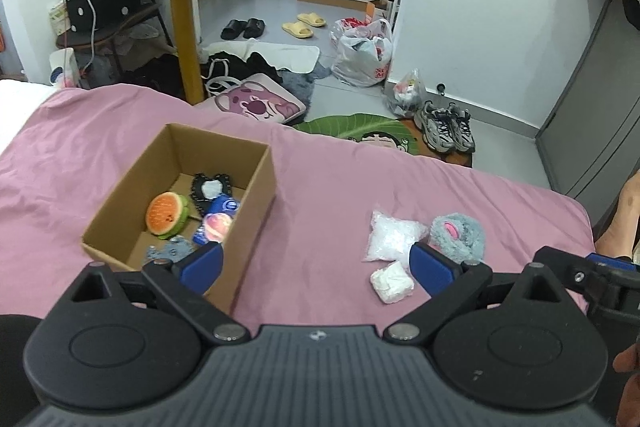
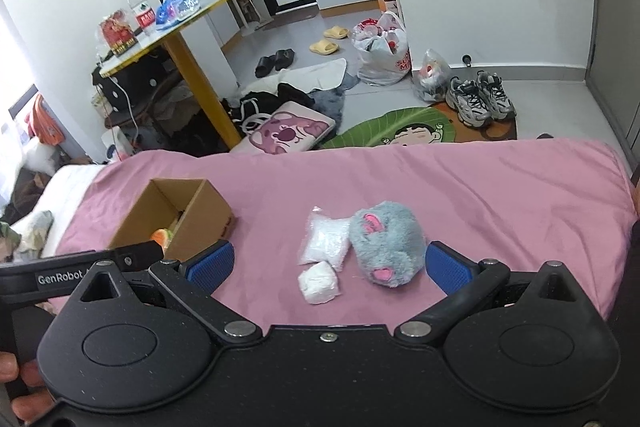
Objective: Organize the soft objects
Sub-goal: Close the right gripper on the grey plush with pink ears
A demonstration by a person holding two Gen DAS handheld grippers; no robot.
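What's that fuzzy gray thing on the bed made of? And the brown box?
The gray toy looks like plush fabric: shaggy, fluffy fibers with pink patches, matte. The box looks like plain corrugated cardboard: dull brown, thin stiff walls with folded edges.

Box (image 1: 180, 211) on bed (image 1: 328, 187) at 10 o'clock; plush (image 1: 458, 233), bag (image 1: 394, 235), wad (image 1: 391, 281) clustered at 2 o'clock.

— What's loose on the pink sheet?
— Centre frame: grey plush toy (image 2: 386, 247), clear bag (image 2: 326, 239), white wad (image 2: 319, 282), clustered.
— And the cardboard box (image 2: 176, 223), left?
— Open, holding a burger-like toy (image 1: 166, 214), perhaps others.
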